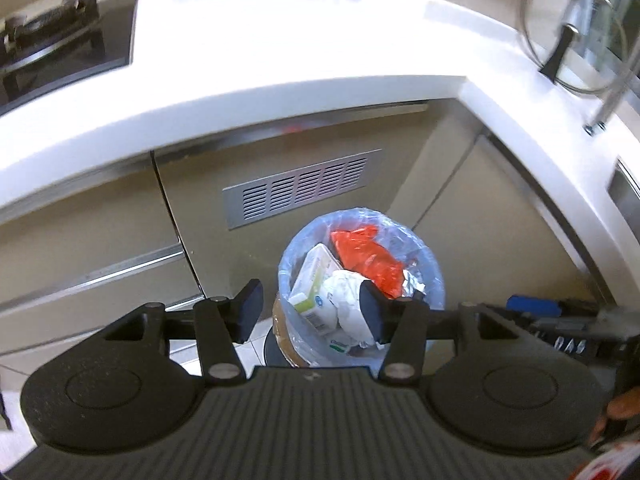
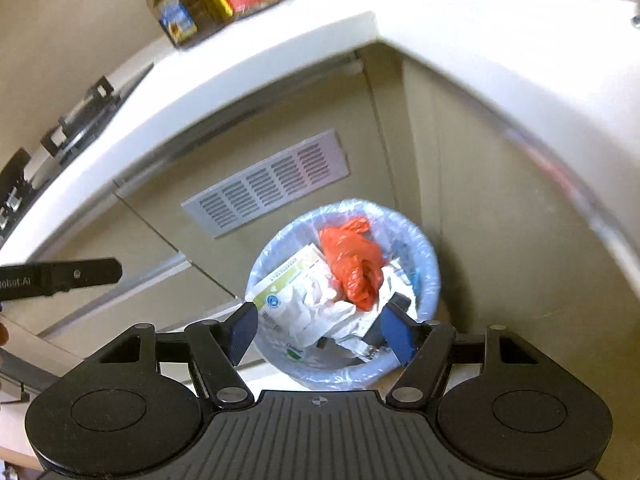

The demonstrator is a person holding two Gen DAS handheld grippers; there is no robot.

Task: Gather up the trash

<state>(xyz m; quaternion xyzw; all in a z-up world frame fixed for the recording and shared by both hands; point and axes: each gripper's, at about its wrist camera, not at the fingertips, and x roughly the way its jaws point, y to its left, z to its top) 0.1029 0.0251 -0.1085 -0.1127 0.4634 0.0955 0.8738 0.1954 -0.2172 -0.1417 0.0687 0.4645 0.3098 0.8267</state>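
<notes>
Lined trash bin (image 2: pixel 344 292) on the floor at the cabinet corner, below the white tabletop (image 1: pixel 280 92); orange bag (image 2: pixel 352 268) and crumpled paper inside. Right tongs (image 2: pixel 320 330) and left tongs (image 1: pixel 310 316): both apart, empty, bin straight ahead below them, right seemingly nearer

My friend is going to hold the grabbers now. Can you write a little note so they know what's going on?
Left gripper: open, holding nothing, above the bin.
Right gripper: open, holding nothing, also above the bin.
Trash bin: on the floor in the cabinet corner, lined with a clear bag.
Done: an orange plastic bag, a white-and-green box and crumpled paper are inside.
Left: no loose trash shows in these views; check the counter.
</notes>
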